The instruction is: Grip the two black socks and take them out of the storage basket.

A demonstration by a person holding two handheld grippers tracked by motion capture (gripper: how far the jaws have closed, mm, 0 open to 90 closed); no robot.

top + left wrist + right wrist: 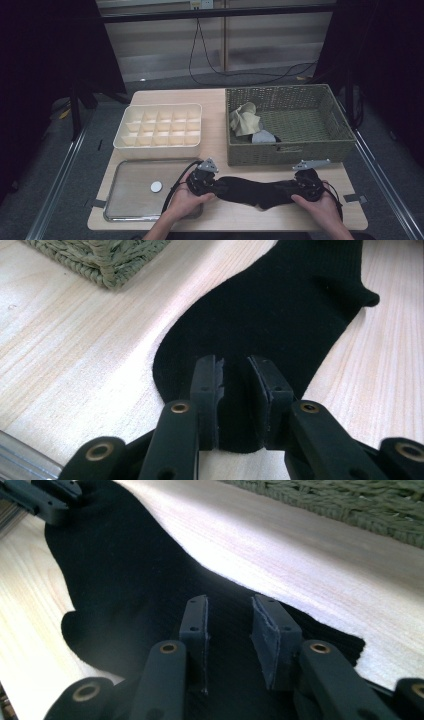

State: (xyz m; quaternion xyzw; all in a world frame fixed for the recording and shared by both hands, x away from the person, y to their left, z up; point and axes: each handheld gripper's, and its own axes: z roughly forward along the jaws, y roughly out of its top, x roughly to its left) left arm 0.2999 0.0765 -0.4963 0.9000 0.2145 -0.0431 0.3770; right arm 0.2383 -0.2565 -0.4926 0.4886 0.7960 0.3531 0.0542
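Left gripper: jaws drawn close around one end of the black sock, fabric bunched up between the pads. Clamped on it, as I read it from the left gripper view. From above I see that gripper at the near edge of the table, partly over the corner of the metal tray.

Right gripper: jaws part-open, a clear gap between the pads, sock cloth lying under and between them. Whether the pads pinch the fabric or merely rest on it I cannot tell; the black cloth swallows the detail. High view puts this gripper at the sock's other end.

Sock lies flat on the wood, stretched sideways between my two grippers, just in front of the woven basket. Heel bulge points toward the near edge.

Basket holds a beige crumpled cloth and a grey piece beside it. White divided box sits left of the basket, behind the tray. Small white disc lies on the tray.
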